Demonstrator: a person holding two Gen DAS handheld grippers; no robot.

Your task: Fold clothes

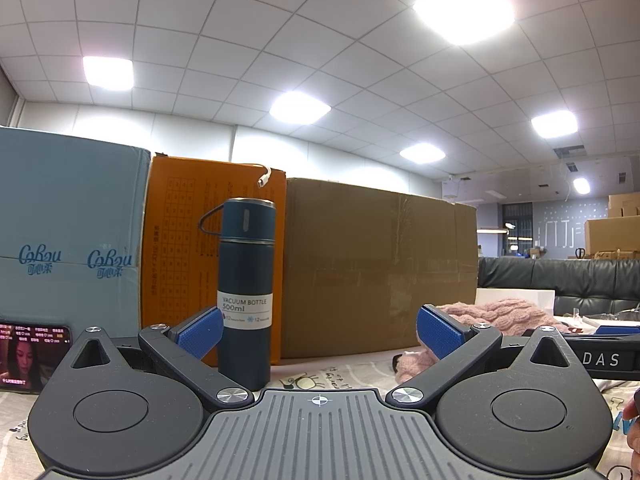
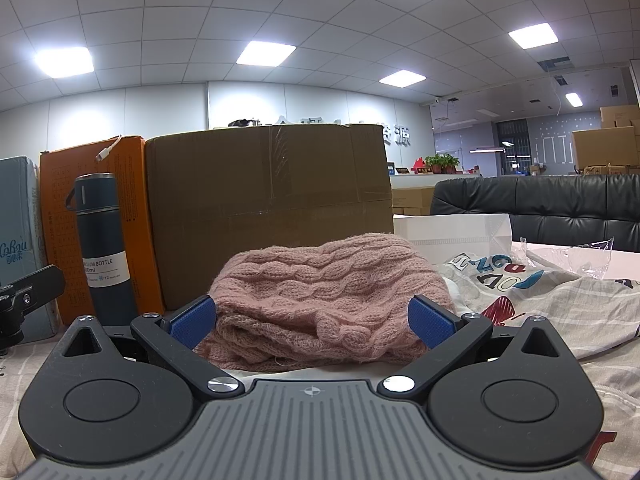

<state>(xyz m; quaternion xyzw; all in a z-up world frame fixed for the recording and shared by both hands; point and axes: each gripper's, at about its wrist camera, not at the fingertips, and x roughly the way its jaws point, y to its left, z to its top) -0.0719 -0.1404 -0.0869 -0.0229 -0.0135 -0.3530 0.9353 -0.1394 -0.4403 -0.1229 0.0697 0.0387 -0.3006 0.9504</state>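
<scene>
A pink cable-knit sweater (image 2: 328, 292) lies bunched in a heap on the cloth-covered table, straight ahead of my right gripper (image 2: 312, 322). That gripper is open and empty, its blue pads either side of the heap's near edge. The sweater also shows in the left wrist view (image 1: 496, 312), to the right and beyond my left gripper (image 1: 320, 334). The left gripper is open and empty, low over the table, facing the boxes.
A dark blue vacuum bottle (image 1: 246, 292) stands close by the left gripper's left finger. Behind it stand a brown carton (image 2: 268, 208), an orange box (image 1: 176, 248) and a light blue box (image 1: 68, 228). A phone (image 1: 32, 356) lies left. A printed garment (image 2: 532, 296) lies right, near a black sofa (image 2: 560, 204).
</scene>
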